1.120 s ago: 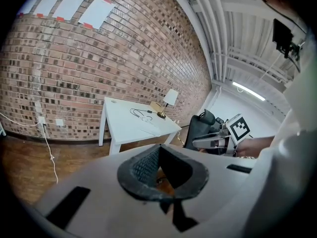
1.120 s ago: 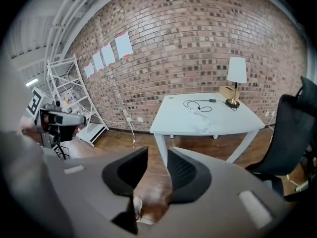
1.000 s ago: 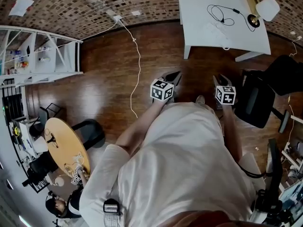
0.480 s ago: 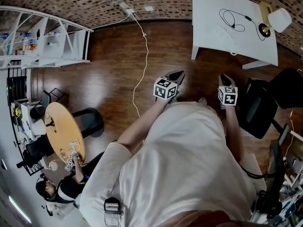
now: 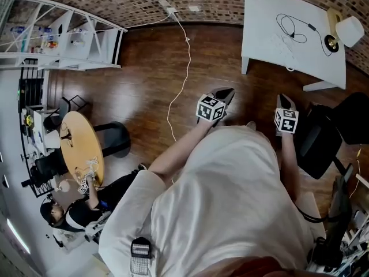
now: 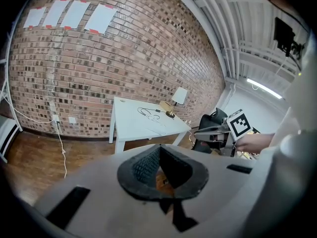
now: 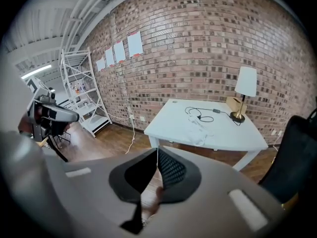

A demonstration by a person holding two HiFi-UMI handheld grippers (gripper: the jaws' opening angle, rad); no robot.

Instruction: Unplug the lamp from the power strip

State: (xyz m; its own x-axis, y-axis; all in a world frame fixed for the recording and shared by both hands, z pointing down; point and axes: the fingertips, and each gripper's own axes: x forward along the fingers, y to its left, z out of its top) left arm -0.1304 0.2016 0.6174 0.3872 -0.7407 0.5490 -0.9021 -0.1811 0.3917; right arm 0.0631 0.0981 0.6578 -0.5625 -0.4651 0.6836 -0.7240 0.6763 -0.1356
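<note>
Head view: left gripper (image 5: 223, 95) and right gripper (image 5: 283, 101) over the floor (image 5: 144, 79), lamp (image 5: 347, 30) on the far table (image 5: 265, 16). Left gripper view: jaws together, empty. Right gripper view: jaws just closed on nothing

You are standing in a loft-style office, looking down on a brick wall (image 5: 213, 2), dark wood floor (image 5: 144, 85), white desk (image 5: 271, 27), black office chair (image 5: 317, 143), white metal shelving (image 5: 63, 39) and a round table (image 5: 81, 149) where a person (image 5: 69, 215) is sitting.

power strip (image 7: 200, 125): white on white table (image 7: 171, 120), sockets too small for me to read
cord (image 7: 197, 114): I can't tell where it ends
</note>
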